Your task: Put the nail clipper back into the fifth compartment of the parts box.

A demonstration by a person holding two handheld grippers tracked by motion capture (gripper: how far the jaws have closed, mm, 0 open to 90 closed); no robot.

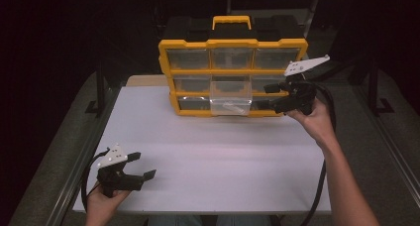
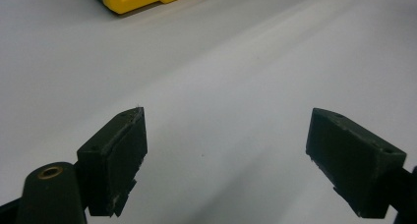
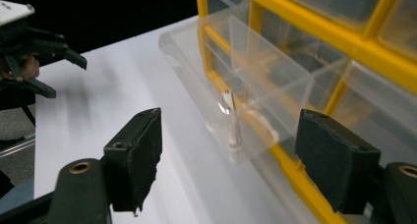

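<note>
1. A yellow-and-black plastic organiser case with clear compartments stands upright at the far edge of the white table board.
2. A clear plastic drawer bin juts out from the case's middle column, low down; something small and white lies inside, too blurred to name.
3. The right gripper is just beside the bin's right side, jaws wide, nothing between them.
4. The left gripper hovers over the near-left board, jaws wide and empty, well apart from the case.

White table, yellow organizer on it
</note>
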